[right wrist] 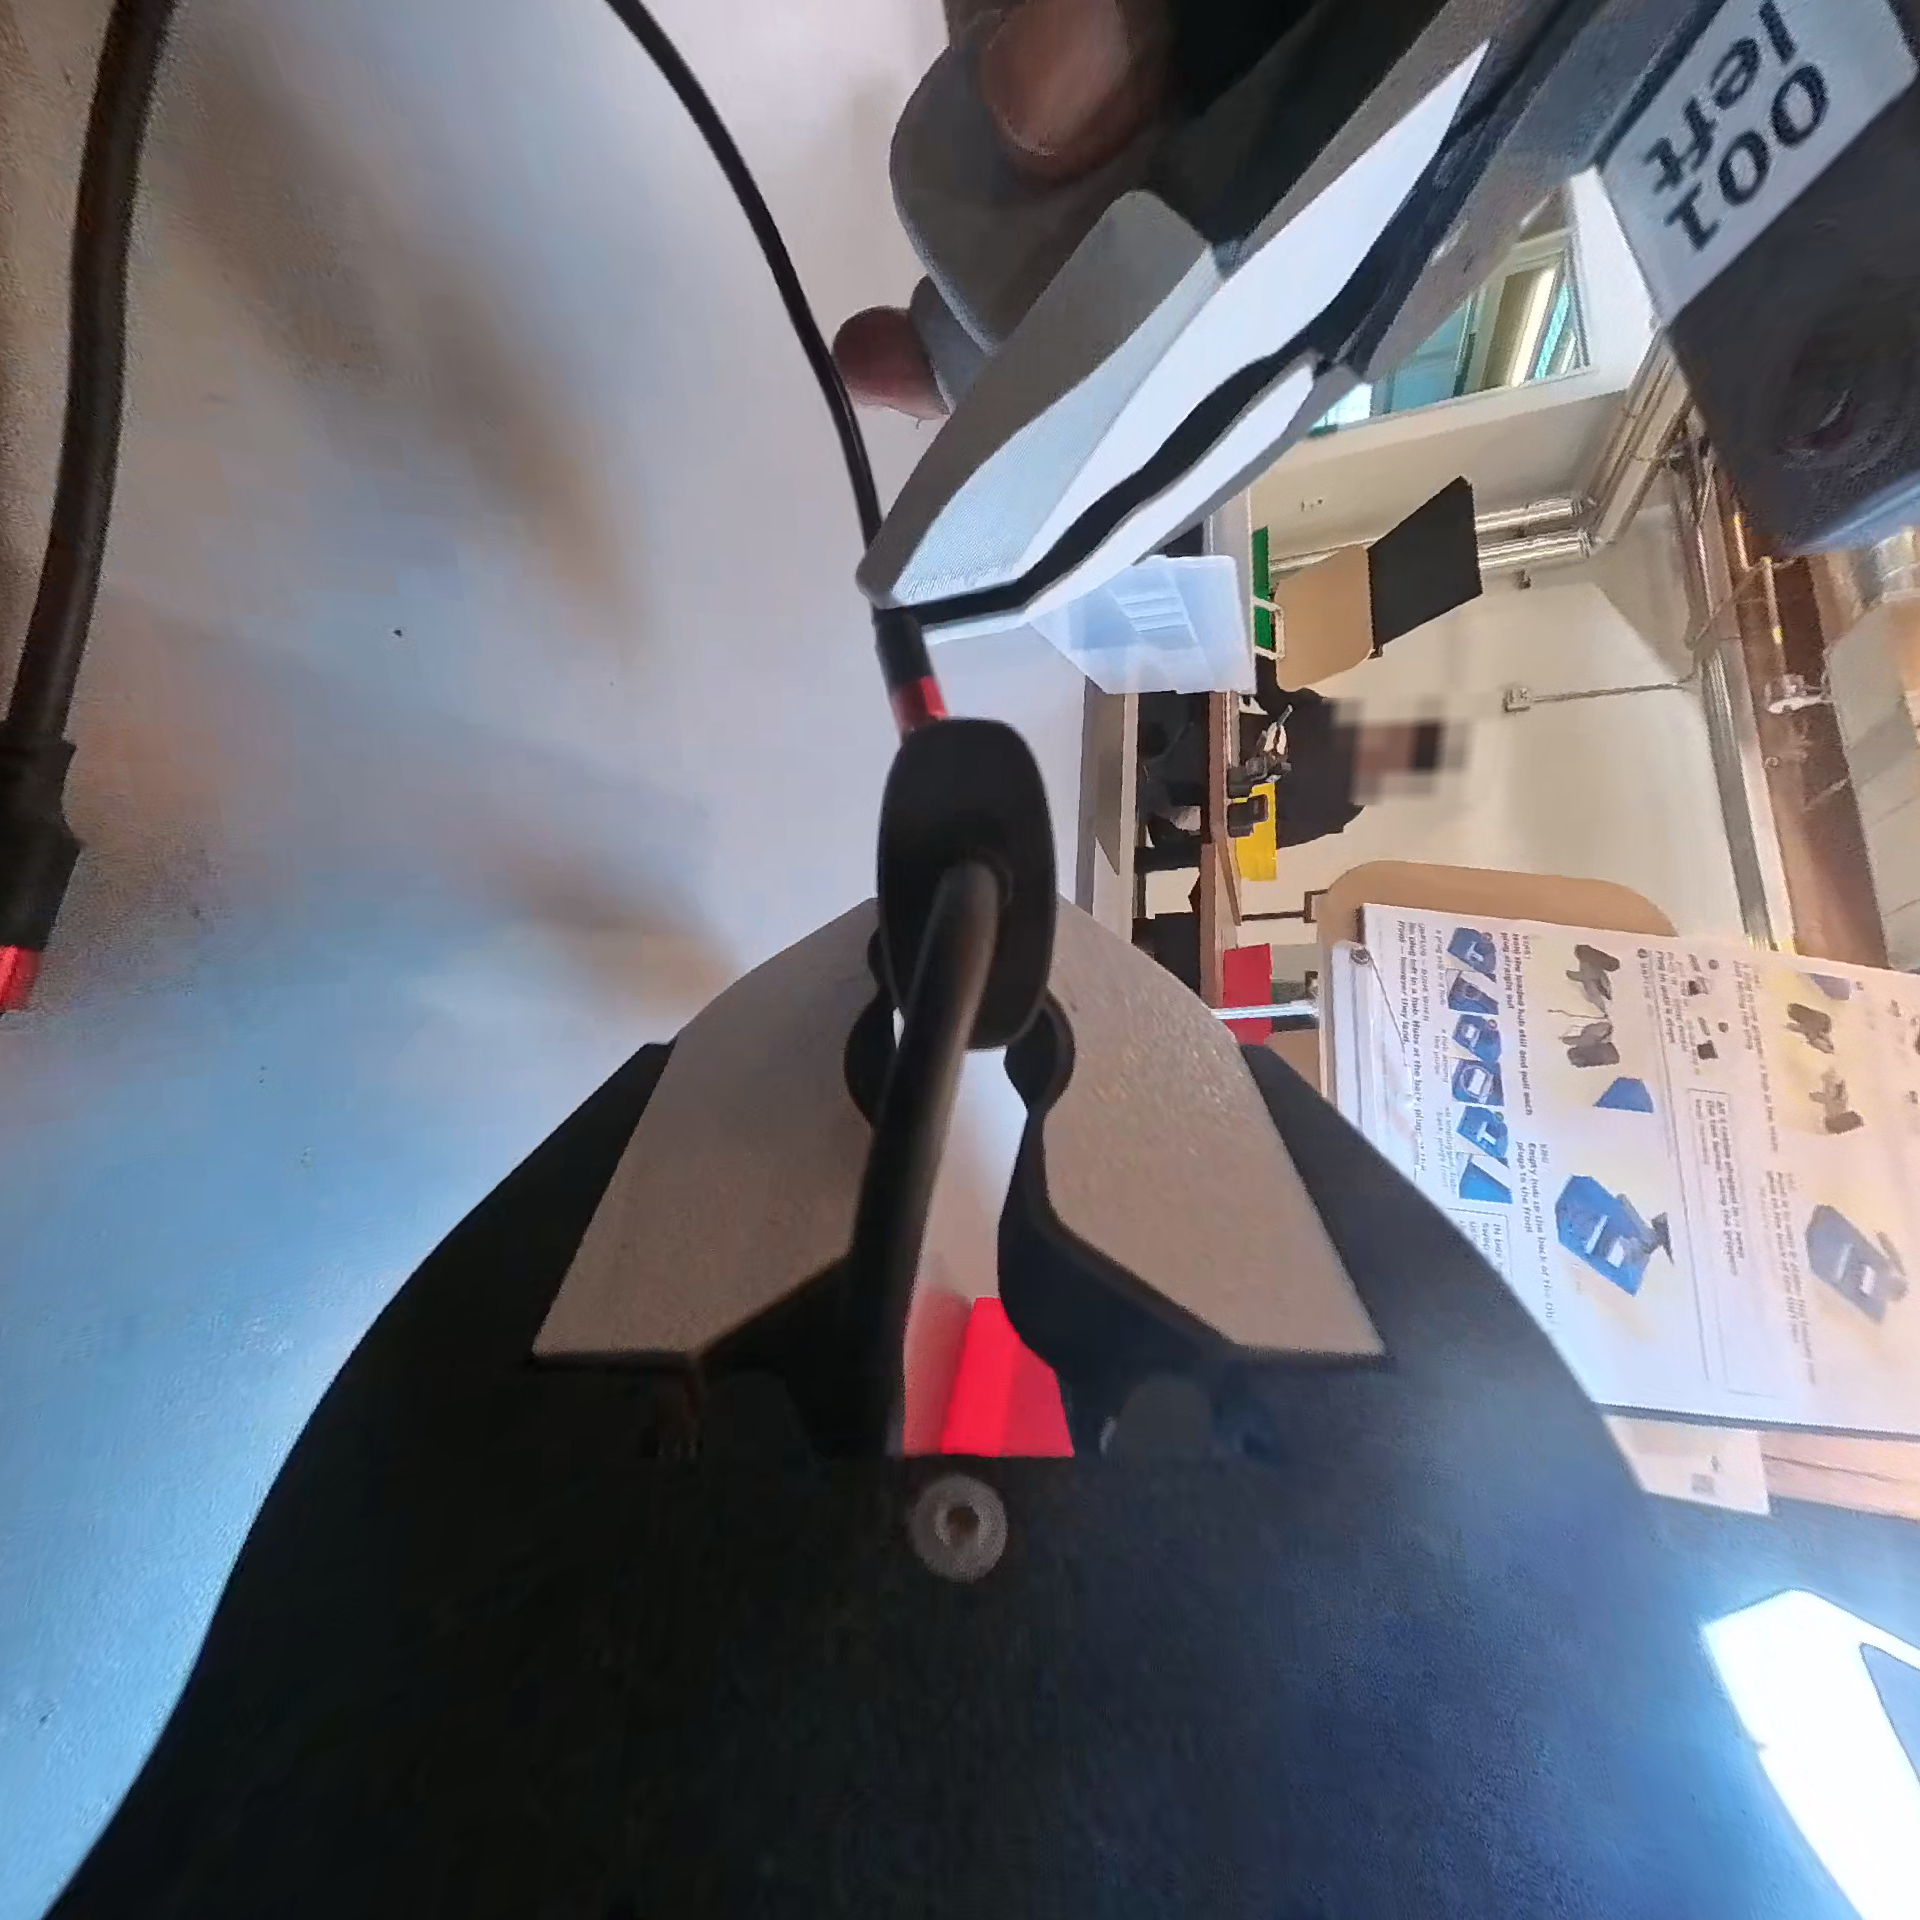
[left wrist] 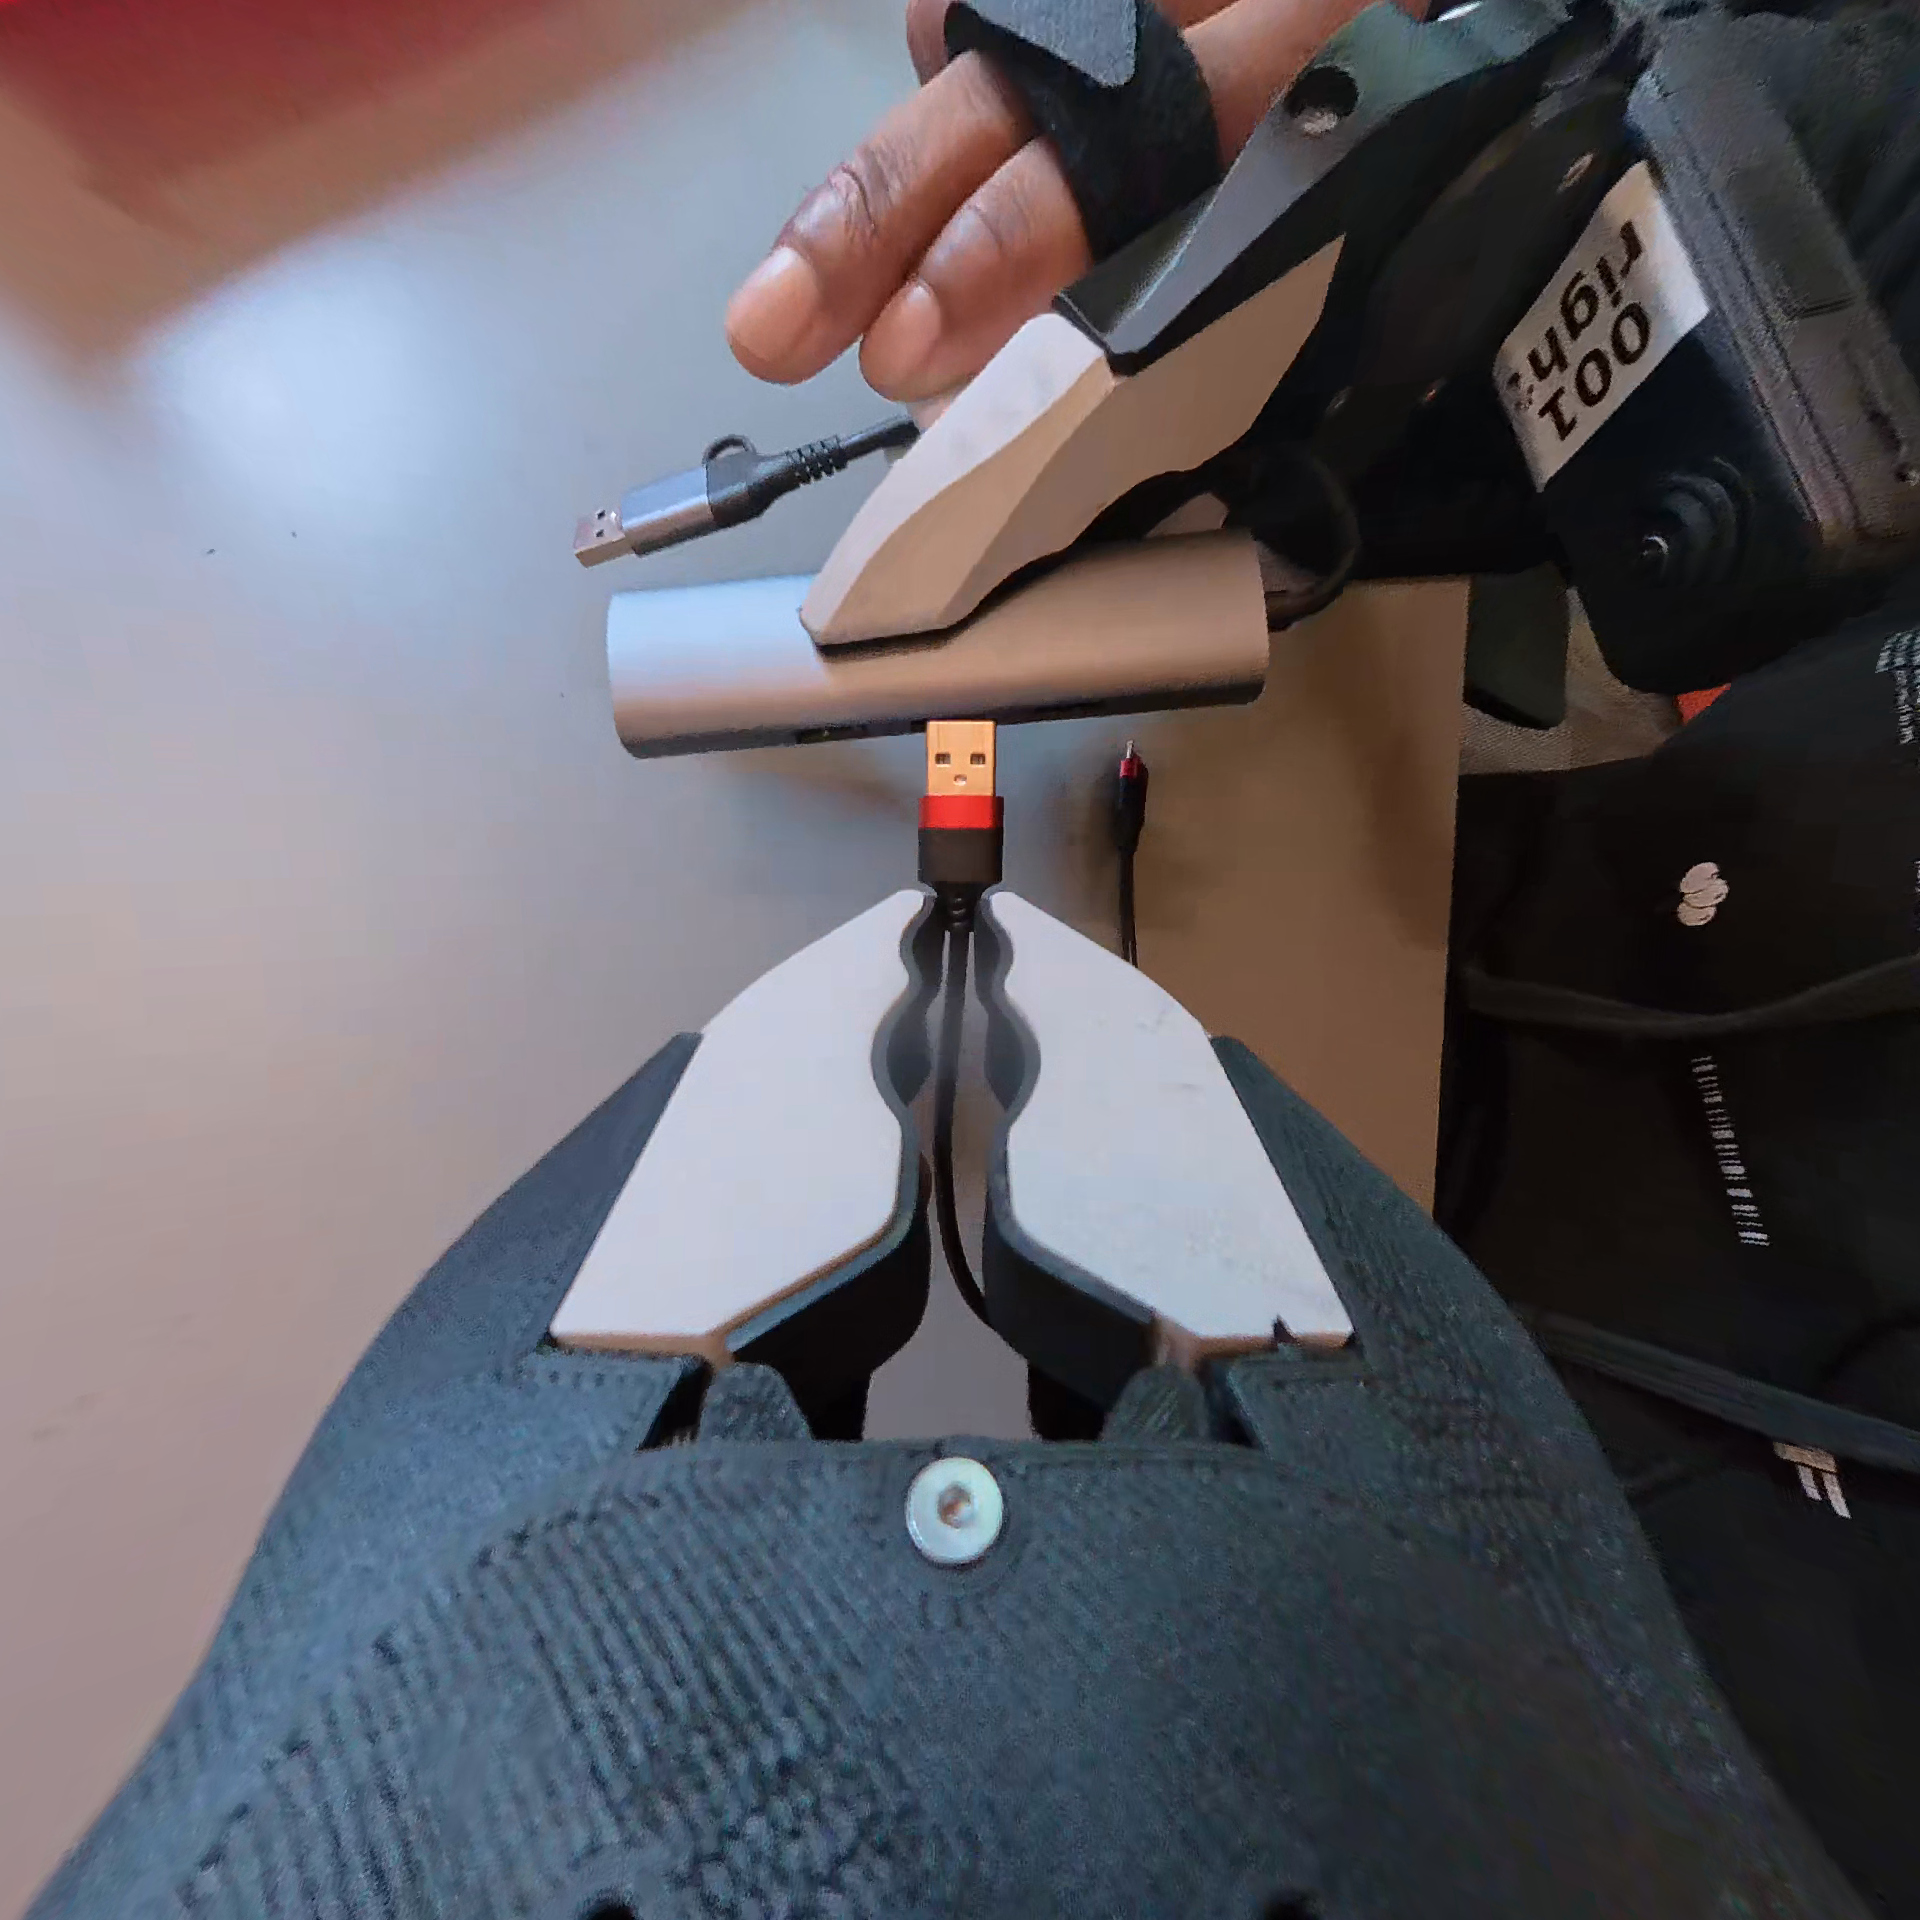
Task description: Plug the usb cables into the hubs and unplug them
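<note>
Keep the left gripper [left wrist: 958,906] pinched on the black cable [left wrist: 948,1143] right behind the collar of the red-and-black USB plug [left wrist: 961,758], gripping no farther back, or the cord will probably buckle under a push. Note the plug at 12 o'clock from those fingertips, its metal tip just meeting the mouth of a port on the lower long edge of the grey hub [left wrist: 707,665], most of the shell bare; hard to tell whether going in or coming out. Hold the right gripper [right wrist: 961,935] clamped across the hub, one finger flat on its top face, both lifted clear of the table [left wrist: 260,831]. Square the plug's flat sides to the slot before pressing, then drive straight toward 12 o'clock without rocking. Brace the hub against that push so it cannot swivel. Ignore the hub's own tail plug [left wrist: 644,520] dangling at 10 o'clock and the small red-tipped connector [left wrist: 1130,774] lying at 3 o'clock of the plug.
</note>
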Available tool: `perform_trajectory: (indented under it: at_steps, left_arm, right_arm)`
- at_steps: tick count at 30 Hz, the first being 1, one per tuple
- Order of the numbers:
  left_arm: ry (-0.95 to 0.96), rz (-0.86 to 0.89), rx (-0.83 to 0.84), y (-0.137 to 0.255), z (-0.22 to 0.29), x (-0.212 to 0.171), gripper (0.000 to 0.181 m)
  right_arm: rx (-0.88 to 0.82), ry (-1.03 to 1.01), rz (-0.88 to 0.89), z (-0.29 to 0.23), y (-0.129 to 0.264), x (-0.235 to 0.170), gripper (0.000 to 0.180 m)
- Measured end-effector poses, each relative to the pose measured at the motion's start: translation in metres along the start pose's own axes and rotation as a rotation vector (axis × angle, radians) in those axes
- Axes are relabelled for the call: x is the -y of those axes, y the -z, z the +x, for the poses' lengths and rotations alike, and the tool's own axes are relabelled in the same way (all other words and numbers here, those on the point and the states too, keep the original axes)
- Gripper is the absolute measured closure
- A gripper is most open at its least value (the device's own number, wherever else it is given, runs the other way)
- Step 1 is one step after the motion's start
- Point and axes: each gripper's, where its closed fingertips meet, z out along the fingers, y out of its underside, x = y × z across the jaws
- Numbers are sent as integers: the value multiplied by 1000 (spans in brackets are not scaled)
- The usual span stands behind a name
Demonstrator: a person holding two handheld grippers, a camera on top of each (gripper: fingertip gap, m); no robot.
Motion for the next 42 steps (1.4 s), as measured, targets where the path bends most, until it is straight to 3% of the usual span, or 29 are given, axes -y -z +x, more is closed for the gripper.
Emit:
perform_trajectory:
  at_steps: [42]
  left_arm:
    - [57,34,12,-7,-14,-1,176]
  right_arm:
    - [67,122,-171,-15,-6,-4,163]
